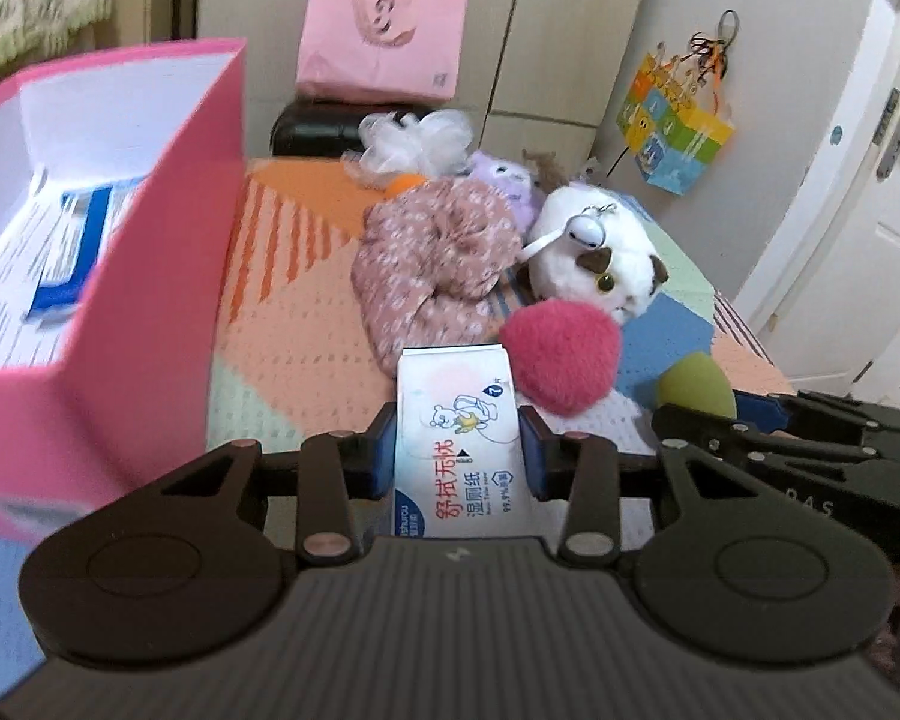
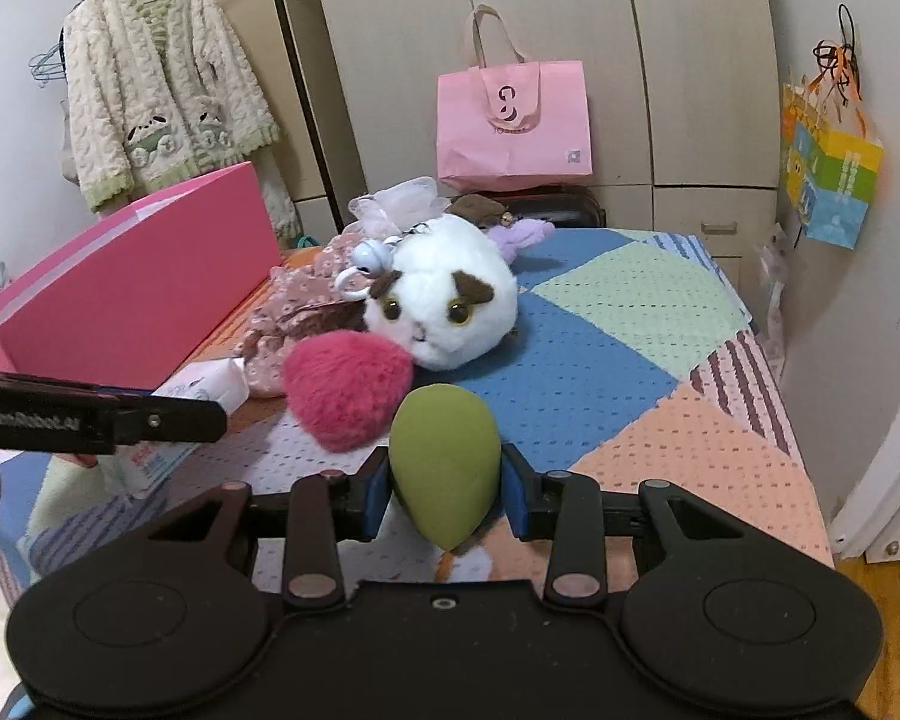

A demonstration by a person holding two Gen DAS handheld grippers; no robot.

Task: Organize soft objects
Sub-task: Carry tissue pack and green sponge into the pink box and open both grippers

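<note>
The left tool [image 1: 457, 456] clamps a white pack of wet wipes [image 1: 457, 420] between its blue pads, just in front of the pink fuzzy heart [image 1: 561, 354] on the patchwork bed cover [image 2: 600, 360]. The right tool [image 2: 444, 489] grips a green egg-shaped sponge [image 2: 444, 456], also just in front of that heart. Behind the heart lie a white plush cat [image 2: 450, 300] and a floral pink cloth [image 1: 432, 264], and the open pink box [image 1: 150, 276] stands to the heart's left.
</note>
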